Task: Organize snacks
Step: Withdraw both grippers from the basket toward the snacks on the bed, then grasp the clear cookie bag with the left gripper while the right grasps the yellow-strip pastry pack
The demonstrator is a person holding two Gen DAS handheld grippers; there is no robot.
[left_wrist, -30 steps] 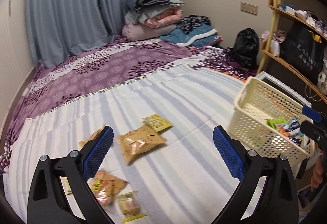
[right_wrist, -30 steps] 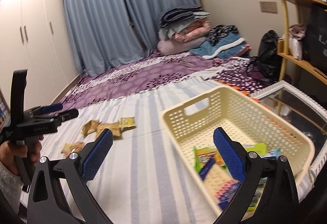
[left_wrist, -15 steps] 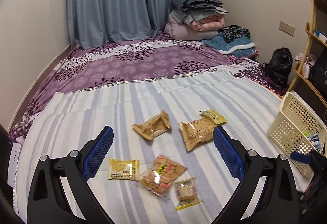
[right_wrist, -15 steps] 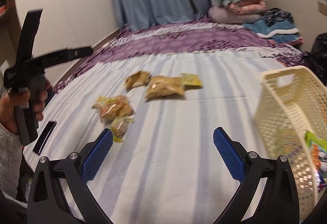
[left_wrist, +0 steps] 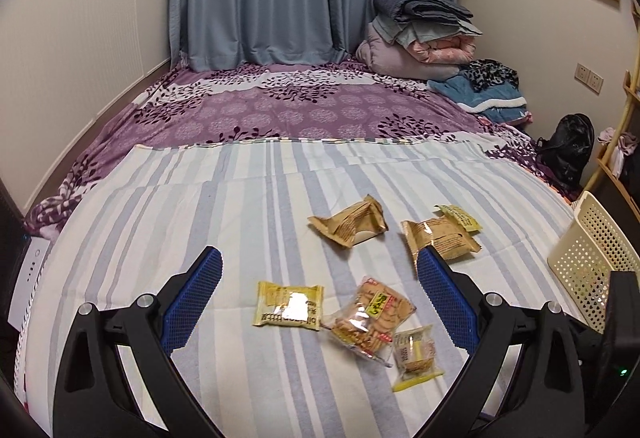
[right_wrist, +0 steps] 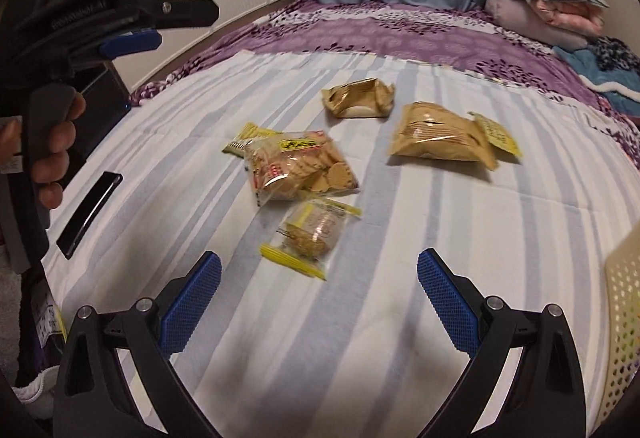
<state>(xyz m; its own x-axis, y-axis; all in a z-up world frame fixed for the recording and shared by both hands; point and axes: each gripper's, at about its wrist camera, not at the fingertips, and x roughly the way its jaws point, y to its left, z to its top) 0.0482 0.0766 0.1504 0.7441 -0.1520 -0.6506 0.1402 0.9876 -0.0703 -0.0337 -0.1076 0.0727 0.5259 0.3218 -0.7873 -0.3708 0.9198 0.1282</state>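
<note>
Several snack packets lie on the striped sheet. A clear cracker bag [left_wrist: 370, 320] [right_wrist: 299, 167] has a yellow flat packet [left_wrist: 289, 306] on its left and a small yellow-edged cookie packet [left_wrist: 415, 356] [right_wrist: 311, 233] below it. Two brown packets [left_wrist: 350, 225] [left_wrist: 440, 241] lie farther back, one [right_wrist: 359, 103] crumpled, the other [right_wrist: 440, 137] over a small yellow packet [right_wrist: 496, 135]. My left gripper [left_wrist: 318, 304] is open above the near packets. My right gripper [right_wrist: 318, 304] is open just short of the cookie packet. The cream basket [left_wrist: 592, 262] [right_wrist: 624, 322] stands at the right edge.
A hand holds the left gripper's handle [right_wrist: 48, 142] at the left of the right wrist view. A black phone-like slab [right_wrist: 89, 212] lies near the bed's left edge. Folded bedding [left_wrist: 420, 34] is piled at the far end. A black bag [left_wrist: 568, 150] sits by shelves.
Both cameras have swung left, away from the basket and toward the loose packets. The right gripper has come much closer to the cookie packet. Both stay open.
</note>
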